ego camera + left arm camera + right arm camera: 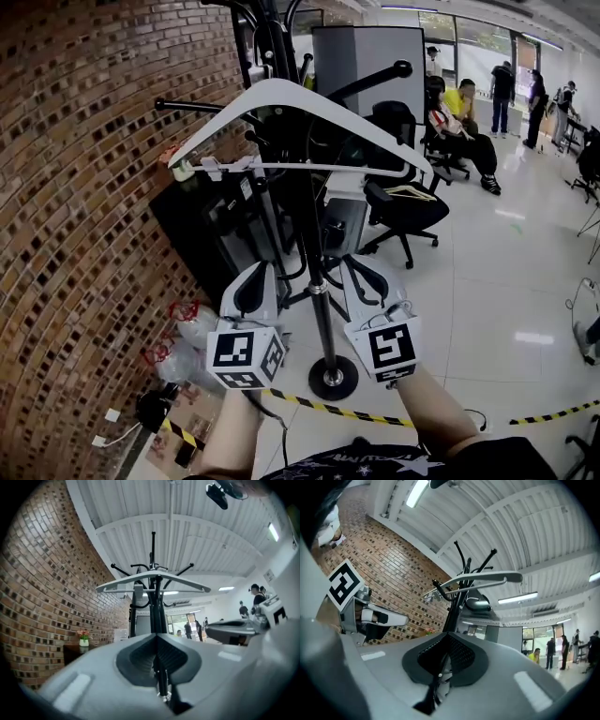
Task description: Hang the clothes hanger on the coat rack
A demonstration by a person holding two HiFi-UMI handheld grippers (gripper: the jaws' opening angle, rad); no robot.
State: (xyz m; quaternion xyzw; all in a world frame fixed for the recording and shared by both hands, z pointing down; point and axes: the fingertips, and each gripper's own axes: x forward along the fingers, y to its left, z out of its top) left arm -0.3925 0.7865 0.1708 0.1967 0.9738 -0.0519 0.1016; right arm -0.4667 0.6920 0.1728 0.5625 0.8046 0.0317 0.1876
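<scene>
Inspection at the coat rack (315, 253). The white clothes hanger (277, 89) is hanging high on the rack among the upper pegs, its shoulders spreading to either side of the pole. Neither gripper is touching it. I am holding the left gripper (251, 292) and the right gripper (367, 286) low, one on each side of the pole, well below the hanger. Both pairs of jaws are pressing together with nothing between them. The hook itself is lying behind the pegs, so I am not confirming how it is seated.

Judgement: the hanging is looking done, and the step in hand is getting clear. I am advising that both grippers be drawn back away from the pole, passing under the hanger's bar without brushing pole or pegs — any knock could be swinging the hanger off.
</scene>
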